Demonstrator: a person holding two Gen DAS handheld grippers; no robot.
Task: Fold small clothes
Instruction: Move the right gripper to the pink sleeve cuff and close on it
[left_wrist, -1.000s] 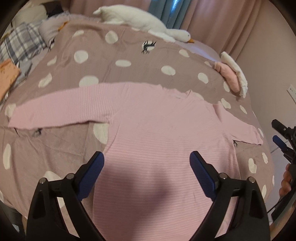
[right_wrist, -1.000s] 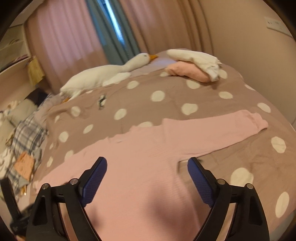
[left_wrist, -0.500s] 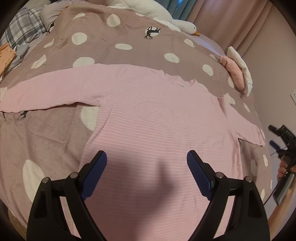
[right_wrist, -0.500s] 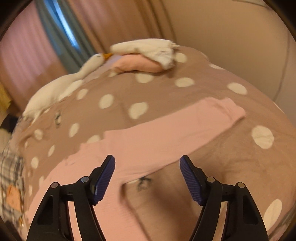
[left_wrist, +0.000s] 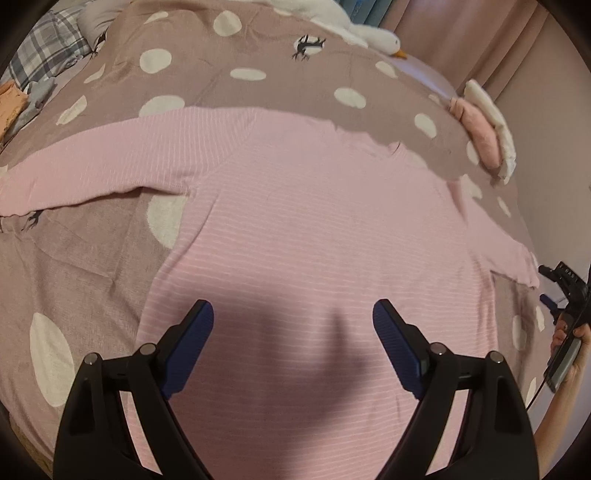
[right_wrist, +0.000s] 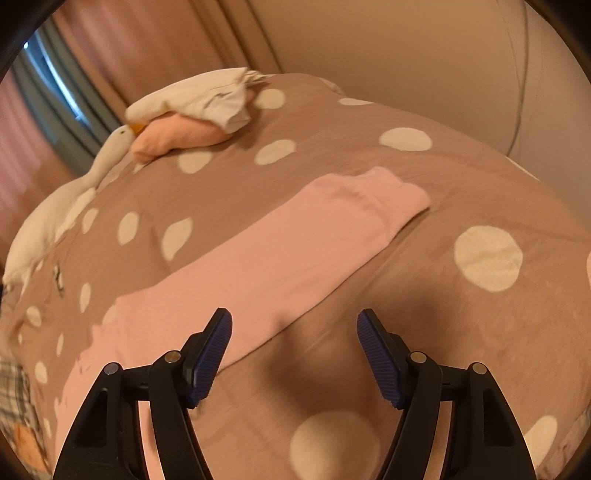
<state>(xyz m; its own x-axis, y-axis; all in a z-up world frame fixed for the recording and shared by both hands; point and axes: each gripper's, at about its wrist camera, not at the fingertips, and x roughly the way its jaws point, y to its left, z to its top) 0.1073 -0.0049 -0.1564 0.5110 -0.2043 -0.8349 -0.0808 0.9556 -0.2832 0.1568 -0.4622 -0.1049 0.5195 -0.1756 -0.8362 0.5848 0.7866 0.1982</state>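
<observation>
The bed (left_wrist: 258, 48), under a brown cover with white spots, carries everything in view. Spread flat across the middle of it lies the pink striped top (left_wrist: 314, 240), both sleeves stretched out sideways and the neckline toward the far side. No fold shows in it, so I judge the task to be at its first step for this garment: the approach to the opening grasp.

At the far edge of the bed rests a white goose toy (right_wrist: 74, 192), and near it a small pile of folded clothes (right_wrist: 192, 122), a pink piece with a white one on top, which looks like work already done. A plaid cloth (left_wrist: 44, 44) lies at the far left corner.

The sleeve (right_wrist: 314, 240) on the person's right side runs up and away in the right wrist view, its cuff well ahead of the tool.

The left claw (left_wrist: 293, 332) hangs over the lower body of the top, spread wide, nothing between its pads. The right claw (right_wrist: 294, 343) is over the lower edge of that sleeve, near where it joins the body; it is spread with nothing pinched, and its left pad appears over pink fabric while the right one is over bare cover.

Next, I judge, the right claw must come down onto the sleeve, pinch a single layer, and carry it across the body, while the left pins or lifts the hem
</observation>
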